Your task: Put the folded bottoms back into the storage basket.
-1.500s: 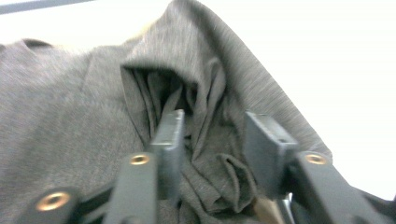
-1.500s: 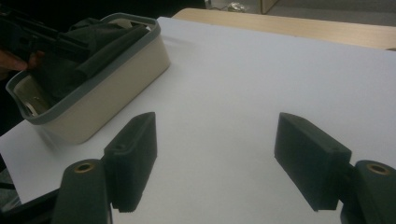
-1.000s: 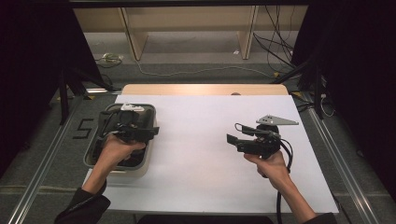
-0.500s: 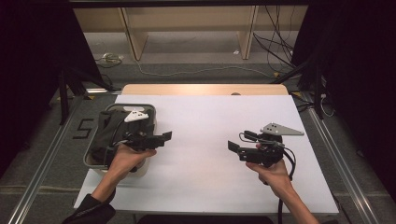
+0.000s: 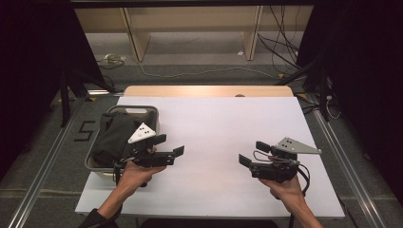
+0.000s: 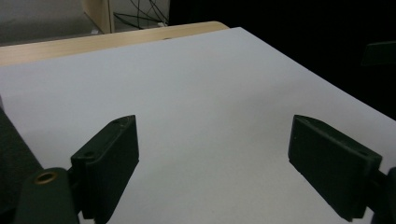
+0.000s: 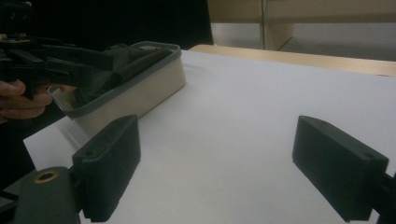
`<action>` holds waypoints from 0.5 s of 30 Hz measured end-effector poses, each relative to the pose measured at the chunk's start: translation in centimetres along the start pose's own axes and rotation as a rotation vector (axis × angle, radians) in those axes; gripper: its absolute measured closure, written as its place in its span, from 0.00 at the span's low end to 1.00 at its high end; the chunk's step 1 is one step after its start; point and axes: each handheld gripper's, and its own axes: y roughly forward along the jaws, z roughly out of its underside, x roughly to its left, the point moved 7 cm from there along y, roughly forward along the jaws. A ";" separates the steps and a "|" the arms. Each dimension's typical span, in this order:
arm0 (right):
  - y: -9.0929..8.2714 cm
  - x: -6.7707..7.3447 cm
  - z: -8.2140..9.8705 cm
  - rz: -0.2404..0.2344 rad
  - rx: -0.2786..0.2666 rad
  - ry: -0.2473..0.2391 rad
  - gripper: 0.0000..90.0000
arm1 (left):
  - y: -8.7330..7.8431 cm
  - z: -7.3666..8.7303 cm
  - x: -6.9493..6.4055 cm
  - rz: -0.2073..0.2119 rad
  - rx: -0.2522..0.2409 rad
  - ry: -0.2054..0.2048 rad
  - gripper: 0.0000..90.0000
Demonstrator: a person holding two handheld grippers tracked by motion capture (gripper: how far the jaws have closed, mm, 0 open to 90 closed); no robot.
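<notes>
Over white sheet (image 5: 214, 128), both grippers level, fingers apart

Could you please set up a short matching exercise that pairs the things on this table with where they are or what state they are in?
Things:
1. basket
2. dark cloth
3. left hand-held gripper
4. right hand-held gripper

Places or states:
A. open, on the right side of the white table
B. bundled inside the basket
C. at the table's left edge
D. open, just right of the basket

Pairs: 1-C, 2-B, 3-D, 4-A
</notes>
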 end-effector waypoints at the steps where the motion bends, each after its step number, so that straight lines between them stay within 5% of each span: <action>1: -0.1 0.1 0.1 0.002 -0.006 -0.005 0.18 | 0.0 0.2 -0.2 0.004 -0.003 0.011 0.17; 15: -1.3 0.5 1.4 0.034 -0.023 -0.052 0.17 | -0.6 2.6 -2.9 0.050 -0.043 0.105 0.16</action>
